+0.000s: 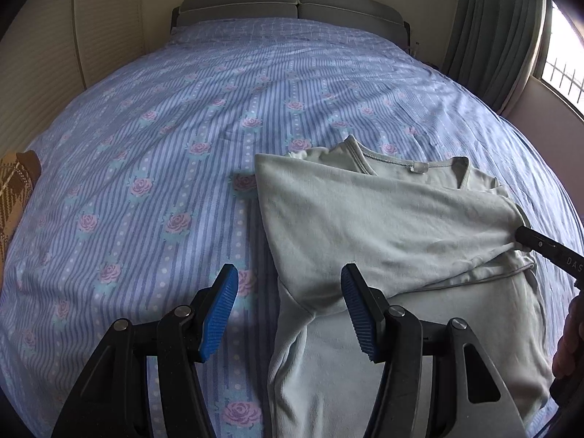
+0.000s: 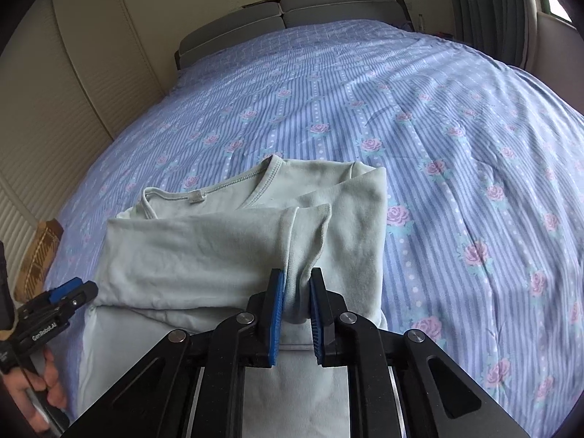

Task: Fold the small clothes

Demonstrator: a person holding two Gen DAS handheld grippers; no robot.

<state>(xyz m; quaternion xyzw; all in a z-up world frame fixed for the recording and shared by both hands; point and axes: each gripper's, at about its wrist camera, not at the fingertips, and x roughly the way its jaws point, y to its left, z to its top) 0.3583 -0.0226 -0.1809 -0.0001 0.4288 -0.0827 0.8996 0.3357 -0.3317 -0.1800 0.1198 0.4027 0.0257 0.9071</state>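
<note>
From your left wrist camera, your left gripper stands wide open with nothing between its blue pads. It hangs over the near left edge of the pale green shirt, one finger above the striped, rose-printed bedsheet and the other above the cloth. The shirt lies on the near right part of the bed, neckline toward the grey headboard, with one sleeve drawn across the body toward the right. At the end of that sleeve you can see your right gripper touching the cloth; its jaws are hidden from here. A brown plaid item sits at the far left edge of the bed. Green curtains hang beside the window.

From your right wrist camera, your right gripper is nearly closed, pinching the bunched cuff of the sleeve between its blue pads. The sleeve runs back across the shirt, which lies flat on the bedsheet with its neckline away from you. Your left gripper shows at the left edge, just beside the shirt's left side, held in your left hand. Louvered closet doors line the left wall.
</note>
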